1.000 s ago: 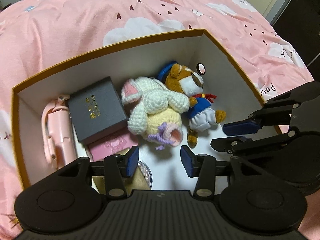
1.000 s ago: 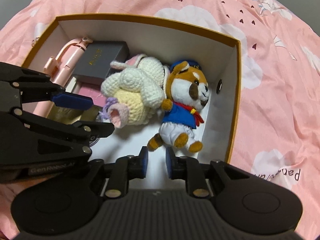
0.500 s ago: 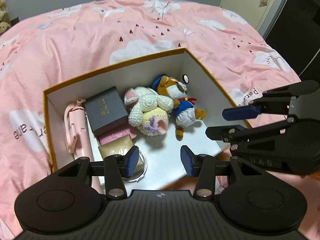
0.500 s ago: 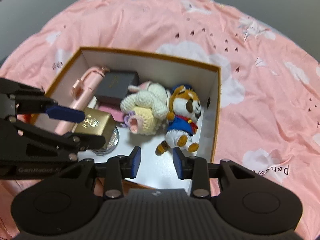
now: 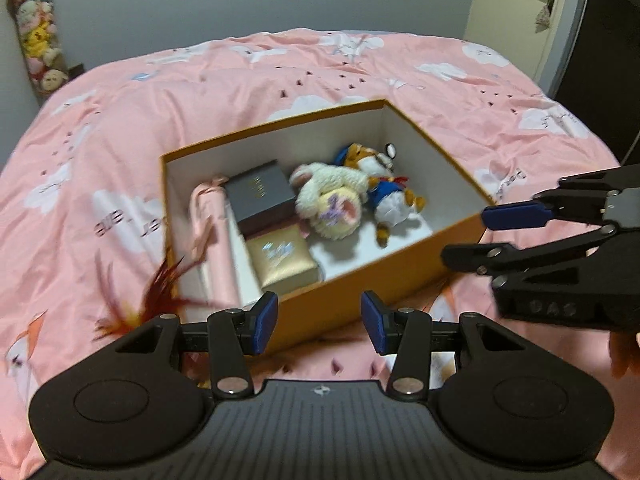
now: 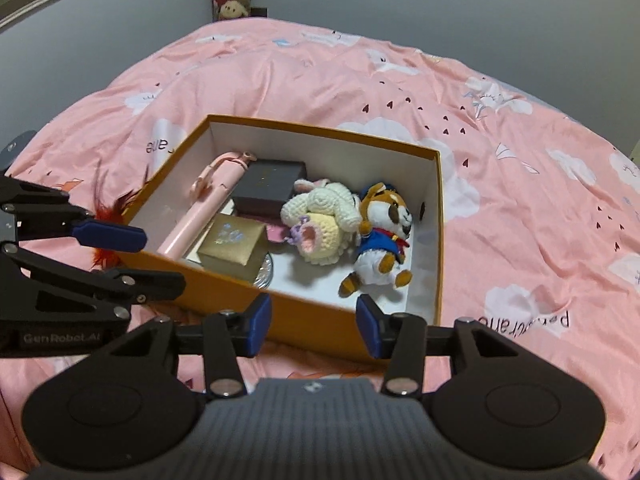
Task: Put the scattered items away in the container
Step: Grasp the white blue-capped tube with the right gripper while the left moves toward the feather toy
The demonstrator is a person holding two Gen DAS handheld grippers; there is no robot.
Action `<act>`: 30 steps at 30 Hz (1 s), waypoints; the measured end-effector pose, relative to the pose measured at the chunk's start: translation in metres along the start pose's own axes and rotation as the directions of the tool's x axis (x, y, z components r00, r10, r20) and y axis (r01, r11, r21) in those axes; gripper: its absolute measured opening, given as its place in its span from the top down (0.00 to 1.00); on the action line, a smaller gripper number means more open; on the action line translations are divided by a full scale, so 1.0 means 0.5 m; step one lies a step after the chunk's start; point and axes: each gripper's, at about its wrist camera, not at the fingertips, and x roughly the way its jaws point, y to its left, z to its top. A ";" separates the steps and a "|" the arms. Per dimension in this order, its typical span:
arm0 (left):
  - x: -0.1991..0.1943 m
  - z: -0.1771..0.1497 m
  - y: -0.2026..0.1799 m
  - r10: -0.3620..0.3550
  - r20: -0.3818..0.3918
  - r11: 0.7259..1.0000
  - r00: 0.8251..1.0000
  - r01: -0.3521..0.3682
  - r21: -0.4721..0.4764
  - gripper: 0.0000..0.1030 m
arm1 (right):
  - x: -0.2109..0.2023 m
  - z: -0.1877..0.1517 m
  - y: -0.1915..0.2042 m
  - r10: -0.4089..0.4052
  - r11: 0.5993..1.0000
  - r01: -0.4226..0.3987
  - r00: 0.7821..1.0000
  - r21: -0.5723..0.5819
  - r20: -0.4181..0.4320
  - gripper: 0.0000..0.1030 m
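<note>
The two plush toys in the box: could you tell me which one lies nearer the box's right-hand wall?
The fox plush in the blue sailor outfit; the cream crocheted bunny lies left of it.

Silver disc (image 6: 265,270) — half-hidden under gold box (image 6: 234,245)

Toys (image 6: 320,220) and cases (image 6: 270,186) inside box (image 6: 320,312) on bed (image 6: 520,200).

Both wrist cams look down and forward over the box (image 5: 352,300) (image 6: 320,320) from its near side. Left cam sits left, right cam right; both see the whole interior.
</note>
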 end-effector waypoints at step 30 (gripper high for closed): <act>-0.059 -0.280 0.040 0.116 -0.016 0.961 0.993 -0.117 -0.253 0.48 | 0.008 -0.255 0.211 -0.139 0.948 0.176 0.978 -0.266 0.154 0.29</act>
